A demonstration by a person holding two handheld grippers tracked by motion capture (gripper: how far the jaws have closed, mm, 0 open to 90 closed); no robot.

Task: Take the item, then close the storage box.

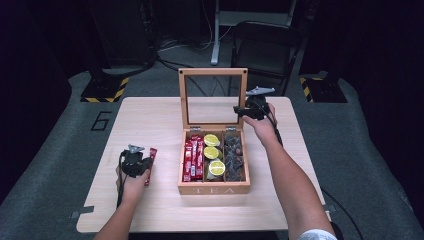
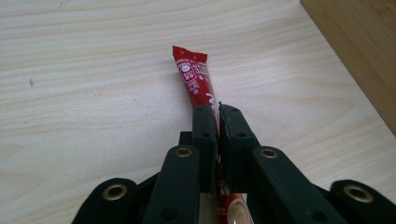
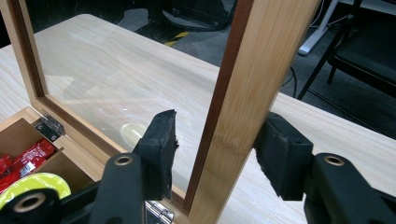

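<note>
One red packet (image 2: 198, 79) pinched tight in L gripper (image 2: 218, 114). R gripper (image 3: 217, 154) loose around lid frame (image 3: 252, 93), not squeezing. Next: lift packet over to tea box (image 1: 214, 189), drop w/ other reds.

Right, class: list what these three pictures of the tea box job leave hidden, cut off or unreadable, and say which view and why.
- Red sachet: left gripper view, its near end is hidden behind the left tongs; the print is too small to read.
- Right compartment's dark contents: high view, too small and dim to identify.
- Lid frame: right gripper view, cut off by the top edge; whether the right tongs press it is unclear.
</note>
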